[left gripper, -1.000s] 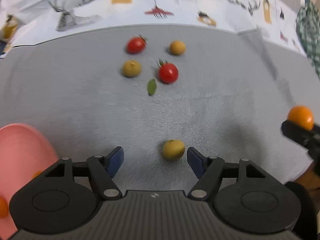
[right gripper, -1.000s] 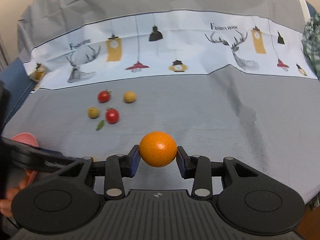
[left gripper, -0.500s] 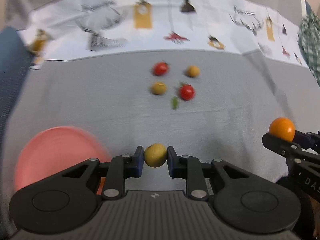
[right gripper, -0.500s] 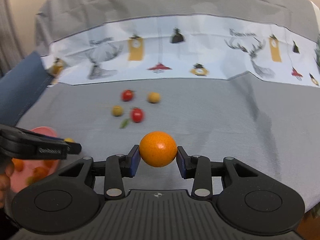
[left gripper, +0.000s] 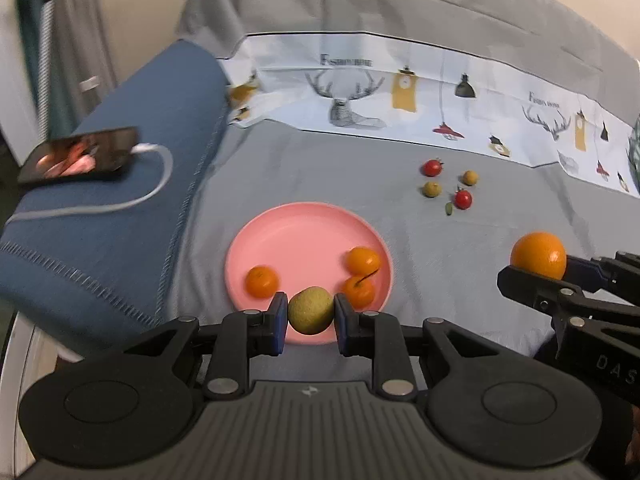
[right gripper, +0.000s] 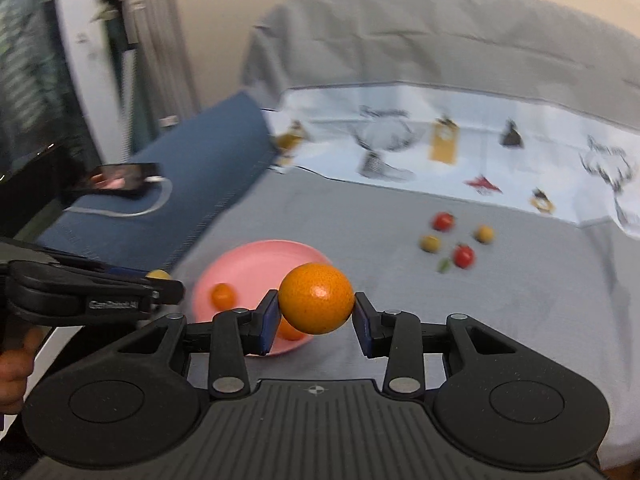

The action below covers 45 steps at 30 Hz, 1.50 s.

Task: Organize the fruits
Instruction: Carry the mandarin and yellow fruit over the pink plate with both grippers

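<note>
My left gripper (left gripper: 310,316) is shut on a small yellow-green fruit (left gripper: 310,315) and holds it over the near rim of the pink plate (left gripper: 296,236). Three small oranges (left gripper: 262,281) lie on the plate. My right gripper (right gripper: 316,310) is shut on a larger orange (right gripper: 316,298), to the right of the plate; it also shows in the left wrist view (left gripper: 538,258). Two red tomatoes (left gripper: 432,167), two yellow fruits (left gripper: 432,189) and a green leaf (left gripper: 449,209) lie on the grey cloth beyond the plate.
A blue folded blanket (left gripper: 120,184) lies to the left, with a phone (left gripper: 80,154) and a white cable on it. A patterned white cloth (left gripper: 400,96) runs along the back. The table's near edge is just below both grippers.
My left gripper closed on the yellow-green fruit, lifted it and swung left over the pink plate. My right gripper, still holding the orange, also turned left toward the plate.
</note>
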{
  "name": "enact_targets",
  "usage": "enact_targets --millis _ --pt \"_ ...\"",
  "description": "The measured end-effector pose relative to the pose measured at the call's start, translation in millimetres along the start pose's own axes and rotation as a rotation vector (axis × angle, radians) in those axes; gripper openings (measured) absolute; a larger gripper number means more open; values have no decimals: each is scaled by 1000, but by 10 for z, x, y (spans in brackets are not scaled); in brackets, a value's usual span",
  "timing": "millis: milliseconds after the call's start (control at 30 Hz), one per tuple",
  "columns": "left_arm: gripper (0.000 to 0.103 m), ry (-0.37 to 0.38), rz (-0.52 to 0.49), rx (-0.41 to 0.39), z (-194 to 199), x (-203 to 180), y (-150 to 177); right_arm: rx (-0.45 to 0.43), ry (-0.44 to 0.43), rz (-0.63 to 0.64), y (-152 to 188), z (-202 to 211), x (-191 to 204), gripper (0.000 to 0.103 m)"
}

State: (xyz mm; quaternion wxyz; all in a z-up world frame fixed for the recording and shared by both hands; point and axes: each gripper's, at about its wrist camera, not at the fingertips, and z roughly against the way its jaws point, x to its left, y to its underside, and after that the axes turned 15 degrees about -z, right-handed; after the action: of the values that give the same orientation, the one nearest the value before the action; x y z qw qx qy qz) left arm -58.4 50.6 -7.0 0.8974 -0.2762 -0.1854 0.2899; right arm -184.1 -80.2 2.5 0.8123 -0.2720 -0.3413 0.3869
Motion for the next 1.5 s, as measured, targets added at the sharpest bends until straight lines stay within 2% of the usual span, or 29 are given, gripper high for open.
enact_targets --millis 233,667,1033,1500 --pt "27 1 33 -16 257 128 249 -21 -16 79 157 253 318 40" --pt "27 -15 46 -22 273 135 272 -10 3 79 240 308 310 40" --pt "27 -34 68 17 88 283 206 32 15 86 217 127 306 40" --pt "27 -34 58 87 -331 400 32 95 17 91 108 -355 280 40"
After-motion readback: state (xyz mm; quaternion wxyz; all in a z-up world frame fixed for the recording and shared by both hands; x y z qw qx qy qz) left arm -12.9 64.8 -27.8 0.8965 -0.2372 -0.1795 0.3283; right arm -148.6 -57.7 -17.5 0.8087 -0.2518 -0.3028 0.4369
